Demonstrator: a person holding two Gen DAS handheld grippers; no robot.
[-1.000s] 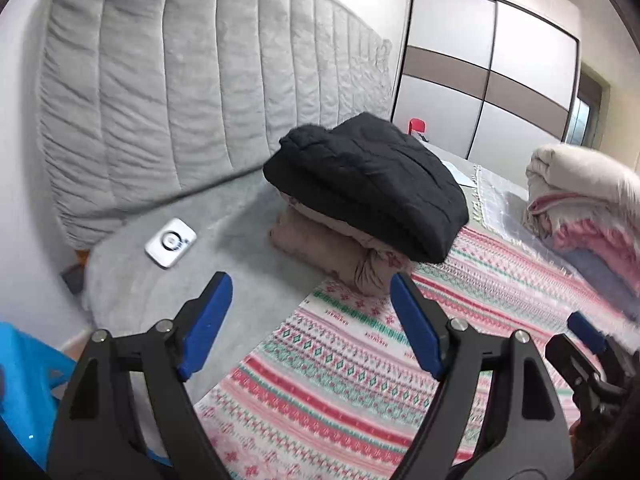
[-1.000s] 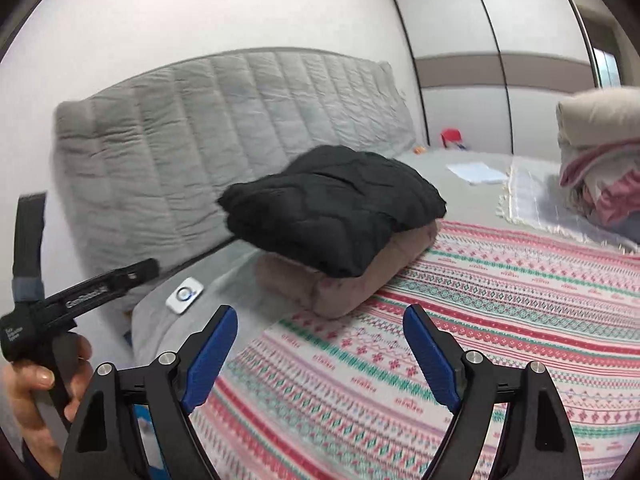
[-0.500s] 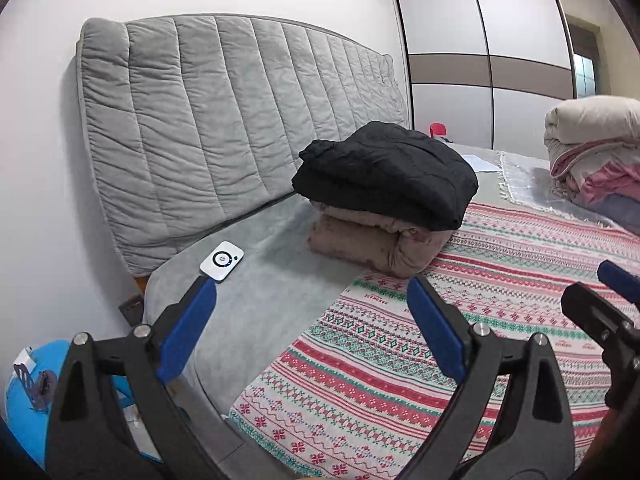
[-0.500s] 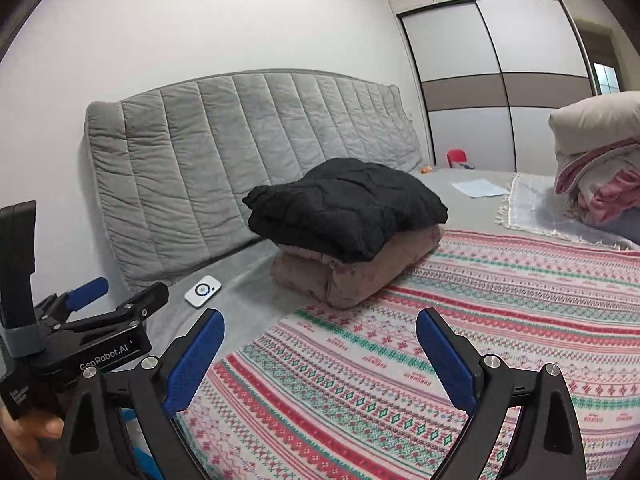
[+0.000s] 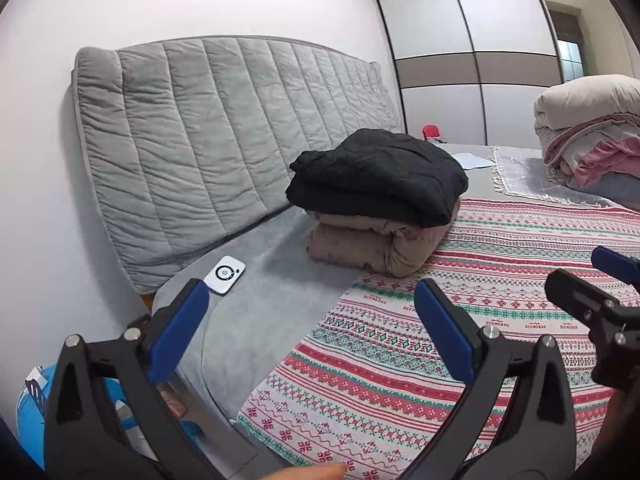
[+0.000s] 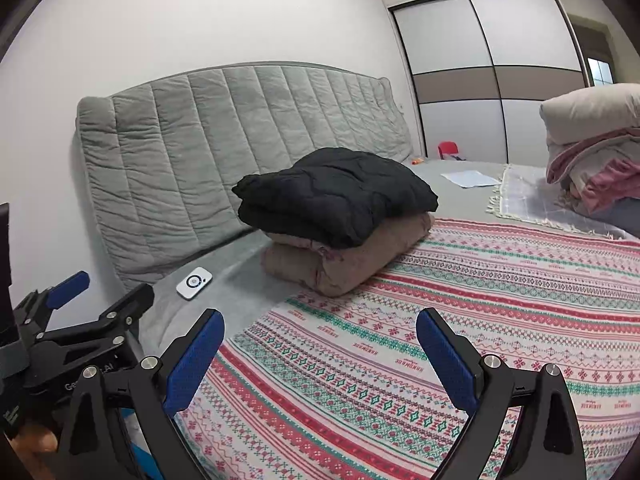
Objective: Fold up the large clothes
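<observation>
A folded black quilted garment (image 5: 380, 176) (image 6: 336, 196) lies on top of a folded brownish-pink garment (image 5: 372, 246) (image 6: 344, 264), stacked on the bed near the headboard. My left gripper (image 5: 310, 322) is open and empty, held back over the bed's near corner. My right gripper (image 6: 320, 346) is open and empty, over the patterned blanket (image 5: 460, 320) (image 6: 440, 312). Each gripper shows at the edge of the other's view: the right one (image 5: 600, 292) and the left one (image 6: 92, 300).
A grey padded headboard (image 5: 224, 140) stands behind the stack. A white remote-like device (image 5: 224, 274) (image 6: 194, 282) lies on the grey sheet. A pile of bedding (image 5: 588, 136) (image 6: 592, 152) sits at the far right. A paper sheet (image 6: 468, 178) lies behind; wardrobe doors (image 6: 492, 76) beyond.
Both grippers have drawn back and up from the stack, which now looks smaller and farther. Both stayed open and empty.
</observation>
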